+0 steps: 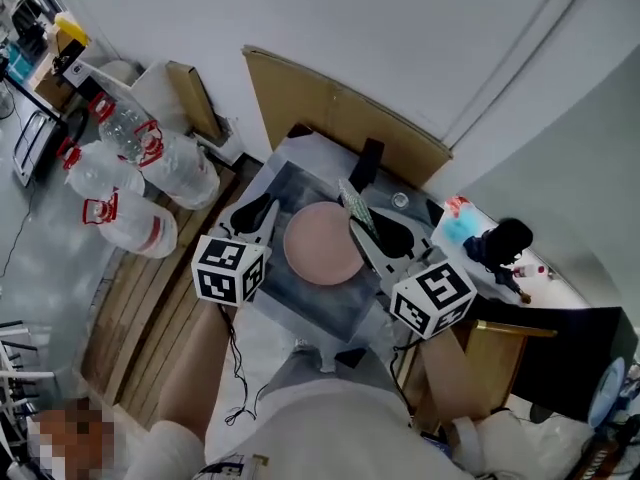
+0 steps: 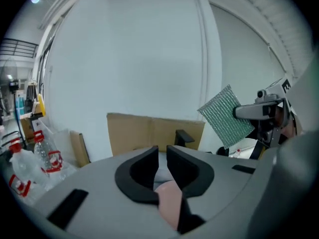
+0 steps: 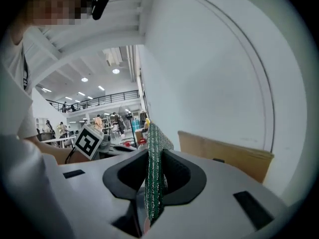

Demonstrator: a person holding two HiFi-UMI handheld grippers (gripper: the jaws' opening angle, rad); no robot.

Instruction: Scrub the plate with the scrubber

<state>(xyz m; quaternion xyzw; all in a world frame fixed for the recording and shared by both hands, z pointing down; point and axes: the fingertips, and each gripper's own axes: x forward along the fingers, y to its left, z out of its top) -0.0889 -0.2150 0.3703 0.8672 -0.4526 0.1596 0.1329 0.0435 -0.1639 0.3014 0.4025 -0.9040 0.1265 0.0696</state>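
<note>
A round pink plate [image 1: 322, 243] lies in a dark grey basin [image 1: 305, 308] in the head view. My left gripper [image 1: 262, 211] is at the plate's left rim. In the left gripper view its jaws [image 2: 162, 153] stand nearly together with the pink plate [image 2: 169, 203] edge clamped between them. My right gripper [image 1: 372, 230] hovers over the plate's right side, shut on a green mesh scrubber [image 1: 355, 206]. The scrubber [image 3: 153, 178] stands edge-on between the right jaws, and it shows flat-on as the scrubber [image 2: 227, 116] at the right of the left gripper view.
Several plastic water bottles [image 1: 150, 163] lie on the floor at the left. A cardboard sheet [image 1: 330, 108] leans on the white wall behind the basin. A blue-and-red item [image 1: 462, 223] and a black object [image 1: 505, 240] sit at the right.
</note>
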